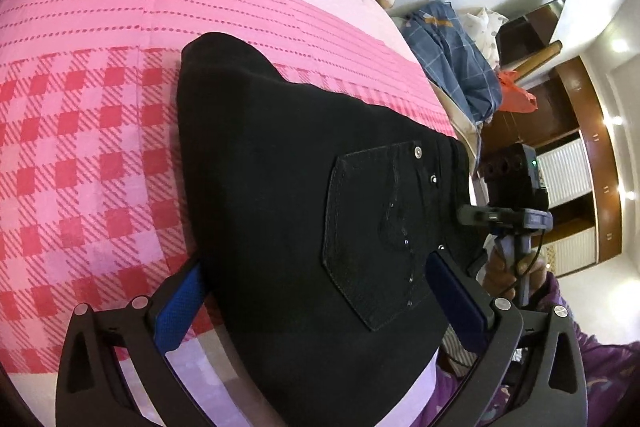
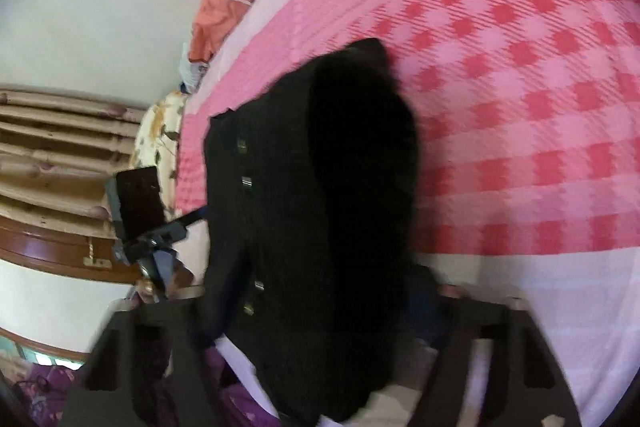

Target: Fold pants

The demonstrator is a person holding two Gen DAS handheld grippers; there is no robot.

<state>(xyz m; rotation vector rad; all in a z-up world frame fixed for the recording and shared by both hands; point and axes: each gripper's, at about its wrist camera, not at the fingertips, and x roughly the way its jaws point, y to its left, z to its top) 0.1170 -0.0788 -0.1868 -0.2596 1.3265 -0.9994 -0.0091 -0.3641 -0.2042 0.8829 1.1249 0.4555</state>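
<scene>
In right view, blurred black pants (image 2: 320, 207), claw tips indistinct

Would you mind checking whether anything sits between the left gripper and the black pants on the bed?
Nothing visible does: the left gripper is open with the black pants lying directly between its fingers on the pink bedsheet.

The right wrist view is smeared throughout. The right claw (image 2: 316, 311) shows only as dark blurred frames, its fingertips lost against the black denim pants (image 2: 320, 195), so whether its pads press the cloth cannot be told. Below the left claw (image 1: 316, 291), the pants' near end runs off the picture's edge.
</scene>
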